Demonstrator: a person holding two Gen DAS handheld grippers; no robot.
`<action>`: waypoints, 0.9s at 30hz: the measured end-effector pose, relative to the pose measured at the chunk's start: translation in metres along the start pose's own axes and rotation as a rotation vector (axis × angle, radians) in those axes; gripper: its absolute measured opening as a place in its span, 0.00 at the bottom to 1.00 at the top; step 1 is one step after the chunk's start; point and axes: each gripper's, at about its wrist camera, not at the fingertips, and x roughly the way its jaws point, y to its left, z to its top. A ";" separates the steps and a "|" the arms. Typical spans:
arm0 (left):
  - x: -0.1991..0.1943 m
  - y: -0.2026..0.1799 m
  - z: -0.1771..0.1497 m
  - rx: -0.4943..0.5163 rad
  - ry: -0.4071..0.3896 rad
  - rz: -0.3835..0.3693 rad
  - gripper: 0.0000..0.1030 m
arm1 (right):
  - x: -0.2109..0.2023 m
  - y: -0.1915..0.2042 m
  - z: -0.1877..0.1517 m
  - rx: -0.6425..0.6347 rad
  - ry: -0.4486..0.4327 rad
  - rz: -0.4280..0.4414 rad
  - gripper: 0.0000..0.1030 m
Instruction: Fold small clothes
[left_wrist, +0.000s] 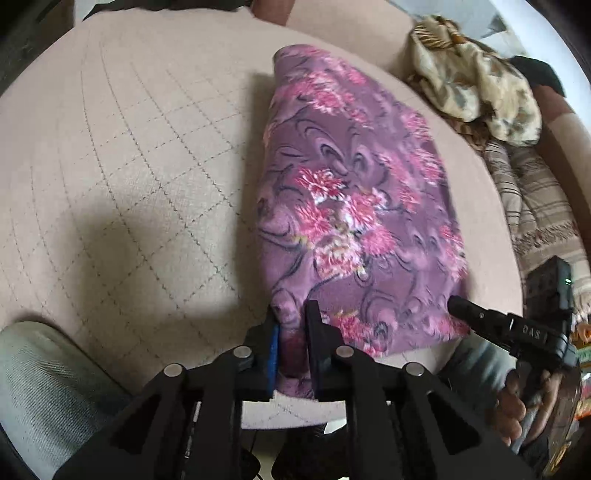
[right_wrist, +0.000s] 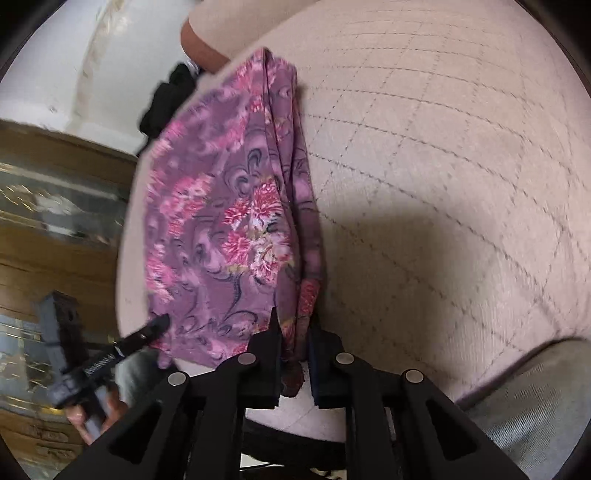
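We see the purple floral cloth (left_wrist: 354, 192), folded lengthwise, lying on the quilted beige cushion (left_wrist: 129, 166), its long axis running away from both grippers. Our left gripper (left_wrist: 291, 332) has its jaws closed on one near corner; our right gripper (right_wrist: 293, 343) pinches the bunched edges of the other. The fabric looks soft and limp. Patterned clothes (left_wrist: 476, 81) lie heaped beyond.

Both wrist views low and close over quilted cushion (left_wrist: 129, 166), sharing purple floral cloth (left_wrist: 354, 192), opposite sides
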 end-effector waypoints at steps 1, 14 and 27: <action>-0.004 0.002 -0.001 0.001 -0.004 -0.010 0.15 | -0.004 -0.007 -0.002 0.018 -0.008 0.043 0.16; -0.059 0.020 0.026 -0.044 -0.155 0.017 0.58 | -0.049 0.025 0.019 -0.088 -0.147 0.015 0.68; -0.037 0.020 0.065 -0.090 -0.133 -0.032 0.63 | -0.045 0.022 0.050 -0.088 -0.156 -0.002 0.68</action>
